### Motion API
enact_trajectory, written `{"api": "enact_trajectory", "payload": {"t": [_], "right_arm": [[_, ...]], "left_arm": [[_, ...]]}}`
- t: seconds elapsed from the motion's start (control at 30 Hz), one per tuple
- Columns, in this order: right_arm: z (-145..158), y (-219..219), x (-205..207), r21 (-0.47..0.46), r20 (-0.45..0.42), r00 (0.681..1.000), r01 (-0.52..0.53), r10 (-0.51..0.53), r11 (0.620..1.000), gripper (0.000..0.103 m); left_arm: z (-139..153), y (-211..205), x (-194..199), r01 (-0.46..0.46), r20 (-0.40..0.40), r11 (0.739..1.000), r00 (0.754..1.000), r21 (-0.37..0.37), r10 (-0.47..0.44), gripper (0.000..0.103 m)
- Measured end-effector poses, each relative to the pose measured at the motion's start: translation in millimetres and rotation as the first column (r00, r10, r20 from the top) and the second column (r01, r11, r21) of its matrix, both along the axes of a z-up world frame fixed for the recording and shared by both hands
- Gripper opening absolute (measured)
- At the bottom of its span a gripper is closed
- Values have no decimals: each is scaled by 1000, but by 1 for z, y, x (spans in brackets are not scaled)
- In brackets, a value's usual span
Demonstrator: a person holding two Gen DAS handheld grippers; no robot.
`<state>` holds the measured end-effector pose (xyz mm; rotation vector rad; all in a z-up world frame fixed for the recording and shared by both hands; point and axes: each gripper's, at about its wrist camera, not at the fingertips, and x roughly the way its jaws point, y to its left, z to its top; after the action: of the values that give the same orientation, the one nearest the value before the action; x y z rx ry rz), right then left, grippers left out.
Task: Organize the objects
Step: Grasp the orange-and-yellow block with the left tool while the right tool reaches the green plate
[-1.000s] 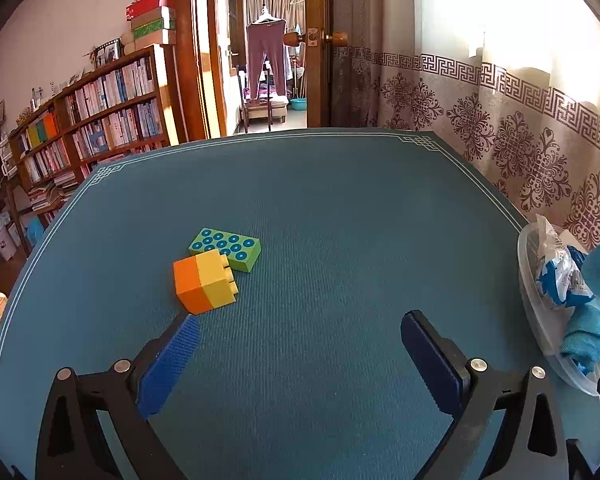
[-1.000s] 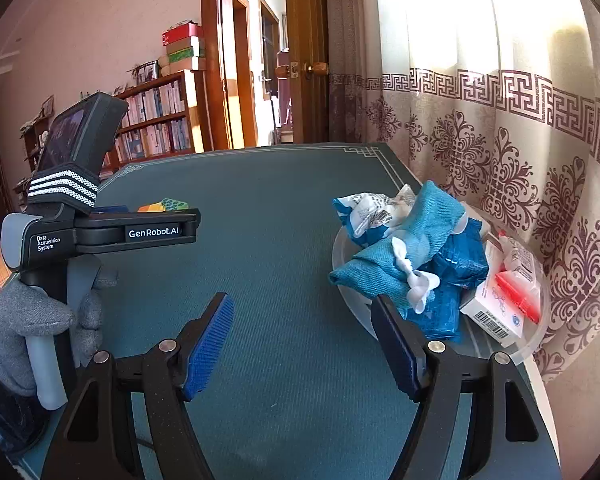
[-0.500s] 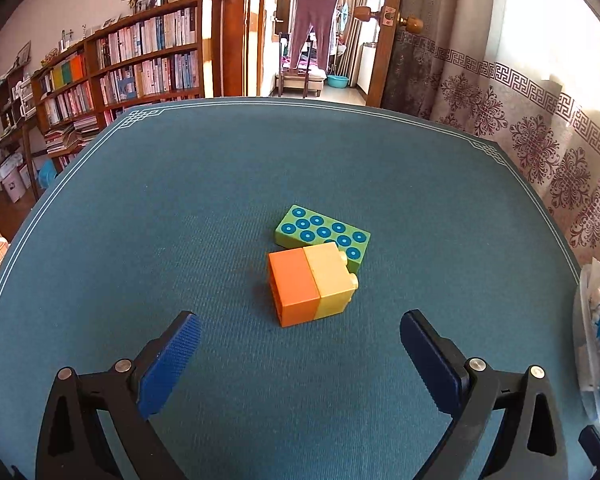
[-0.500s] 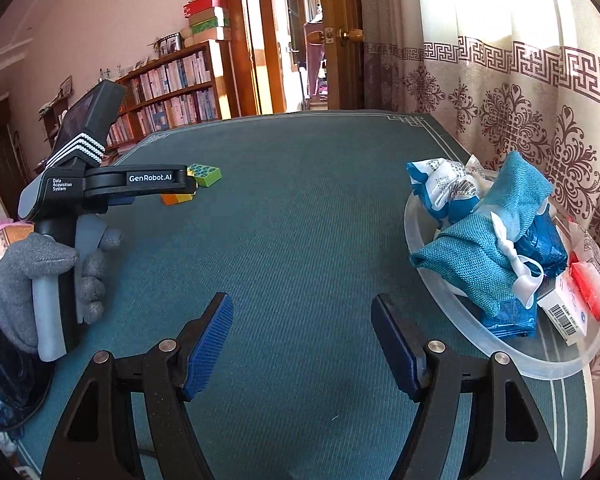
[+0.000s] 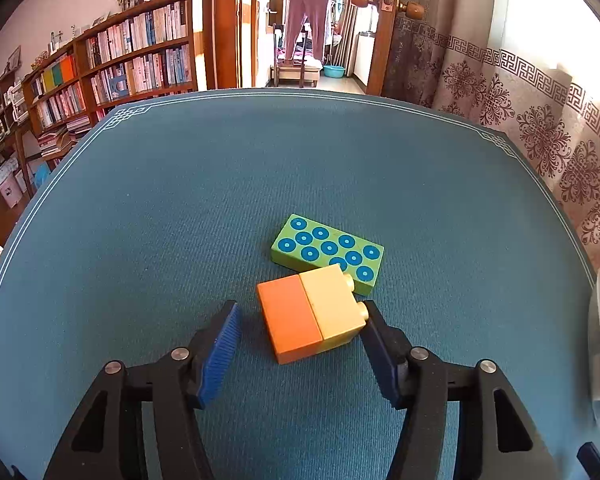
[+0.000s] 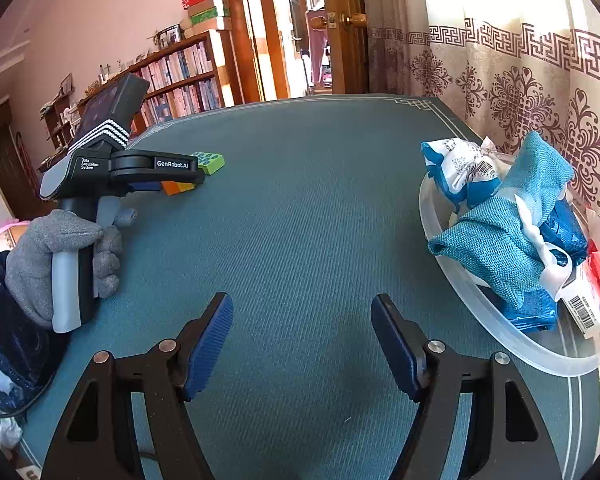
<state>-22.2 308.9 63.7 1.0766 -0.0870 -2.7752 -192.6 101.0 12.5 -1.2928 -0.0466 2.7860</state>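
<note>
Between the left tool's spread, empty fingers lies the orange-and-yellow block, long axis running finger to finger, right pad at its studs. The green brick touches its far side. The right tool, released, hangs well apart.

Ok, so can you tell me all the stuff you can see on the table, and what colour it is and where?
orange and yellow block: 1, orange and yellow halves, between the left gripper's jaws
green block: 1, green with blue dots, just behind the orange and yellow block
clear tray: 1, see-through plastic, right edge of the table
cloth bundles: at least 2, teal, in the tray
packets: several, blue, white and red, in the tray
table: 1, blue-green cover
left gripper: 1, black, blue pads, open around the block
right gripper: 1, black, open, nothing between
</note>
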Motion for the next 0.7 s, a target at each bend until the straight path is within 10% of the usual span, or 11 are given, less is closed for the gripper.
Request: {"api": "enact_trajectory", "payload": {"t": [0.7], "right_arm": [[-7,-39,-81,-76,97,995,-30,37,997,73]], "left_arm": [[23,-48,8,-93,-100,996,991,6,93,45]]}}
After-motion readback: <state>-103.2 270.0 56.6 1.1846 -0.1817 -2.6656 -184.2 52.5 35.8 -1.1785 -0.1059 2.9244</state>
